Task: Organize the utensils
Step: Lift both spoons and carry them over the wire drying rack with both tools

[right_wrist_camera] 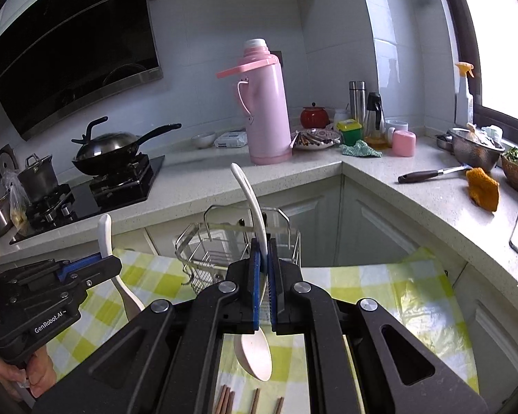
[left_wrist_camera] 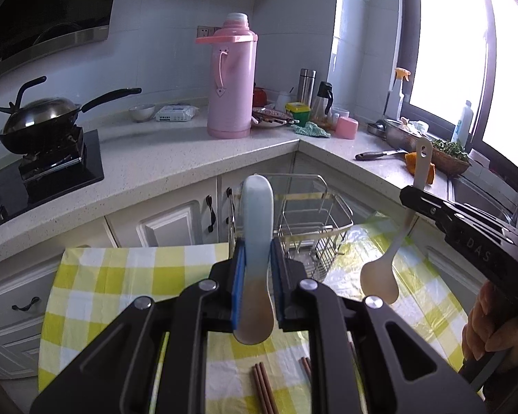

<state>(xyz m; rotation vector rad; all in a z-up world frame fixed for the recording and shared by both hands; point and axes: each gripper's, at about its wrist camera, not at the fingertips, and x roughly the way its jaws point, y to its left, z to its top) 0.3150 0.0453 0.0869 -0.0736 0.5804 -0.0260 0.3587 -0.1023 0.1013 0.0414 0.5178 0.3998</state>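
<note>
Left wrist view: your left gripper [left_wrist_camera: 255, 269] clamps a pale blue spoon handle [left_wrist_camera: 257, 214] above the checked tablecloth [left_wrist_camera: 96, 276] — wire utensil rack [left_wrist_camera: 310, 227] just beyond.

Right wrist view: your right gripper [right_wrist_camera: 264, 276] pinches a white spoon [right_wrist_camera: 253, 352] — chopsticks [right_wrist_camera: 226, 400] lie below.

Right wrist view, lower left of the frame: the black plastic body of the left claw [right_wrist_camera: 98, 269] bears the white printed brand "GenRobot.AI" along its side. Left wrist view, right edge of the frame: the black body of the right claw [left_wrist_camera: 409, 197] carries the raised letters "DAS", the rest cut off. Printing on the white packet [left_wrist_camera: 176, 113] on the pale speckled surface [left_wrist_camera: 155, 158] is too small to read.
</note>
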